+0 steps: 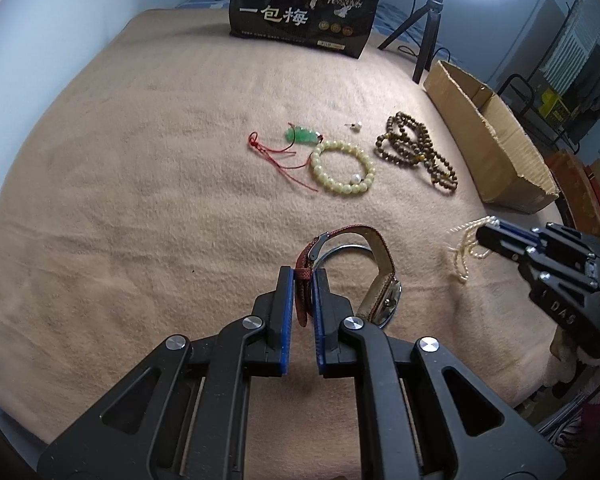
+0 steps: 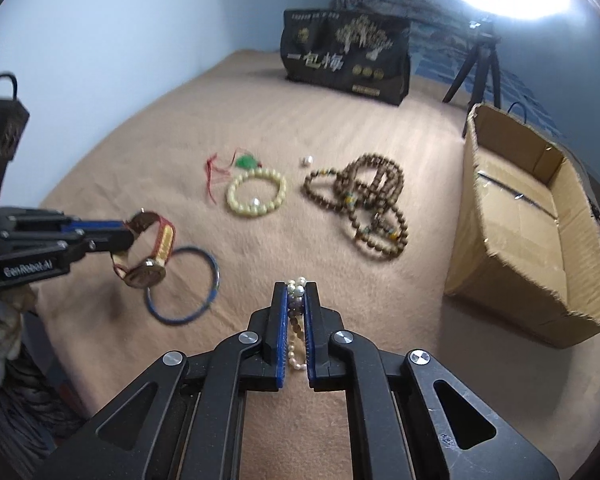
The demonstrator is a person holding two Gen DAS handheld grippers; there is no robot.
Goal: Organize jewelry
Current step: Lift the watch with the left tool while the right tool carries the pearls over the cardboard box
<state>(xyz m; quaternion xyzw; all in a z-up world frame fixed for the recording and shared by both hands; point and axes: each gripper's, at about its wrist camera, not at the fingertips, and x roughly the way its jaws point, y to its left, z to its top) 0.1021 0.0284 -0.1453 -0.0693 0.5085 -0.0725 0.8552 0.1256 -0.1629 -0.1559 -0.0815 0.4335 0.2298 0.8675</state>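
Left tool (image 1: pixel 302 276): pressed together on the red strap of a wristwatch (image 1: pixel 380 280), which hangs from it above the blanket, case down.
Right tool (image 2: pixel 297 292): pinching a pearl strand (image 2: pixel 298 304); the beads bunch between the blue pads and a loop dangles below.
Bangle (image 2: pixel 188 288): a thin blue-edged ring flat on the blanket, under and just beside the hanging watch.
Cream bead bracelet (image 1: pixel 342 168): lying in a round loop mid-blanket, one white pearl-like bead inside its near edge.
Green pendant (image 1: pixel 300 136): touching the cream bracelet's far-left side, its red cord (image 1: pixel 278 158) trailing loose to the left.
Small pearl stud (image 1: pixel 357 125): alone, between the pendant and the brown beads.
Brown bead necklace (image 2: pixel 368 204): heaped in overlapping coils, to the right of the cream bracelet, near the box.
Cardboard box (image 2: pixel 500 216): open-topped, at the right edge of the bed; I see nothing inside but tape on its floor.
Surface: a tan blanket (image 1: pixel 140 200) spread over a bed.
Background: a black printed bag (image 1: pixel 306 8) standing at the far edge, a ring light on a tripod (image 1: pixel 428 32) to its right.
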